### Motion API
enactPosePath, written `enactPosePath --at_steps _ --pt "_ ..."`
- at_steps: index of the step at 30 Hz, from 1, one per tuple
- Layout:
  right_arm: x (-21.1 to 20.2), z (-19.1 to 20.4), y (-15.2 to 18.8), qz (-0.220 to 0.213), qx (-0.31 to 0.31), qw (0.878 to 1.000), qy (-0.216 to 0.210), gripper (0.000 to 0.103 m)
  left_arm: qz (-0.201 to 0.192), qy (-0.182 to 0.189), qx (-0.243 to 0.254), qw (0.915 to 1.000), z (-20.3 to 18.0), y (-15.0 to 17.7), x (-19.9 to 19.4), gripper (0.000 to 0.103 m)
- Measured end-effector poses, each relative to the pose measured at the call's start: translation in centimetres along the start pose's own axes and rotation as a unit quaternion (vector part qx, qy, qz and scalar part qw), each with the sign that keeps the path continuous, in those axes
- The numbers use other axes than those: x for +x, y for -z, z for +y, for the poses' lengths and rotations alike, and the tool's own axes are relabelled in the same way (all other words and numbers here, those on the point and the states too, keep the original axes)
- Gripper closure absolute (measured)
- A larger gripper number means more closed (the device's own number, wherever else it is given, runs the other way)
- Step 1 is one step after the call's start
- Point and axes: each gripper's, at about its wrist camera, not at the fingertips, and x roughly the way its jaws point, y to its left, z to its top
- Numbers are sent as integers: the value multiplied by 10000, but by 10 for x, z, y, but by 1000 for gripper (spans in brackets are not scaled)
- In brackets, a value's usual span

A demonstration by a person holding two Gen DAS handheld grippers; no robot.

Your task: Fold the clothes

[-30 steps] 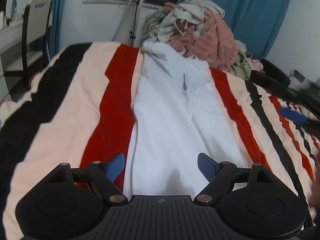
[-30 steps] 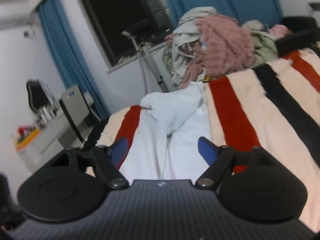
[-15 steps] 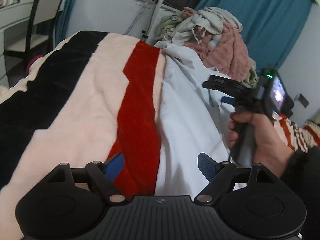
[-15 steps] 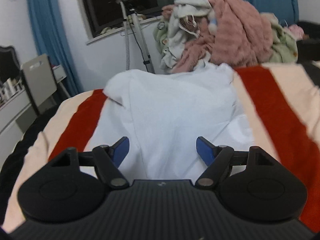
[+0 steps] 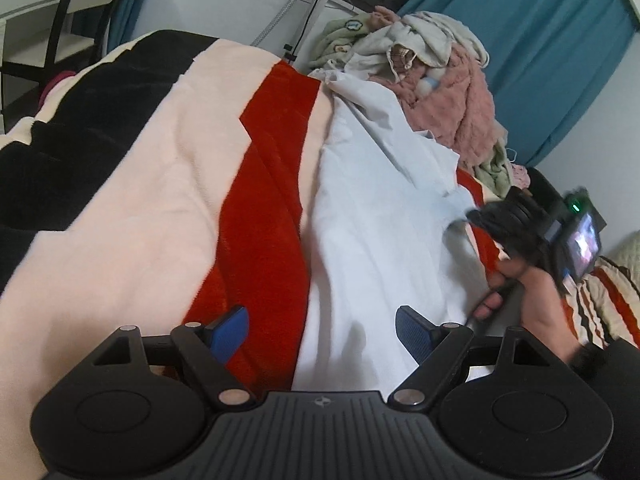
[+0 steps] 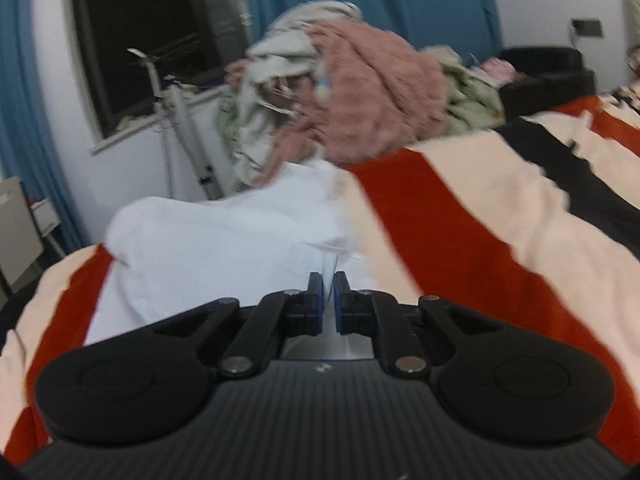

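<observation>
Right gripper [image 6: 328, 296] fingers just closed on white garment [image 5: 372, 216] edge, fold can start; left gripper [image 5: 320, 326] fingers wide.

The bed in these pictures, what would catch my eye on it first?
Probably the white garment spread along the striped blanket, with the right gripper pinching its edge. The left gripper hovers open at its near end. Behind it a heap of clothes sits before blue curtains.

No legible text, perhaps from blur.
</observation>
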Motion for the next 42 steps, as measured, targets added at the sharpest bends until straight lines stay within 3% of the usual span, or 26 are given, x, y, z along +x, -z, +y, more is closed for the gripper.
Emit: enactPosePath --at_steps 5,7,9,11,13,17,20,24,26,29,35,39,42 --pt "-22 -29 -2 197 200 9996 86 88 36 -66 222 9997 -5 2 3 21" --pt "-38 -38 -1 247 221 9994 77 71 48 -52 311 9995 -7 3 2 21" --pt "-65 -43 1 253 153 9996 2 38 67 -5 339 9994 -8 5 0 21" --pt "-103 -54 6 163 240 9994 -191 30 94 107 320 9994 -8 6 -5 21" --pt "-135 -66 10 259 492 9978 -369 30 155 161 200 9995 -8 9 -11 21" --pt "-189 -84 26 934 1369 9847 -537 30 430 385 -269 9980 1 16 -28 21" --pt "-216 -100 57 1467 2030 9651 -760 30 641 710 -621 9935 10 32 -46 21" --pt "-242 -118 103 2166 2793 9317 -839 31 881 504 -842 9913 17 52 -63 21" --pt "-251 -120 110 2229 2948 9243 -949 31 978 382 -955 9899 20 59 -65 21" --pt "-258 -111 116 2338 2813 9233 -1170 31 1156 226 -1136 9865 24 68 -63 23" --pt "-262 -95 125 2760 2470 9168 -1492 40 1639 409 -1258 9776 20 86 -60 25" --pt "-267 -87 130 2907 2283 9165 -1528 40 1993 448 -1195 9716 13 100 -61 42" --pt "-270 -81 133 2991 2066 9200 -1464 41 1965 321 -1127 9735 10 104 -68 70"
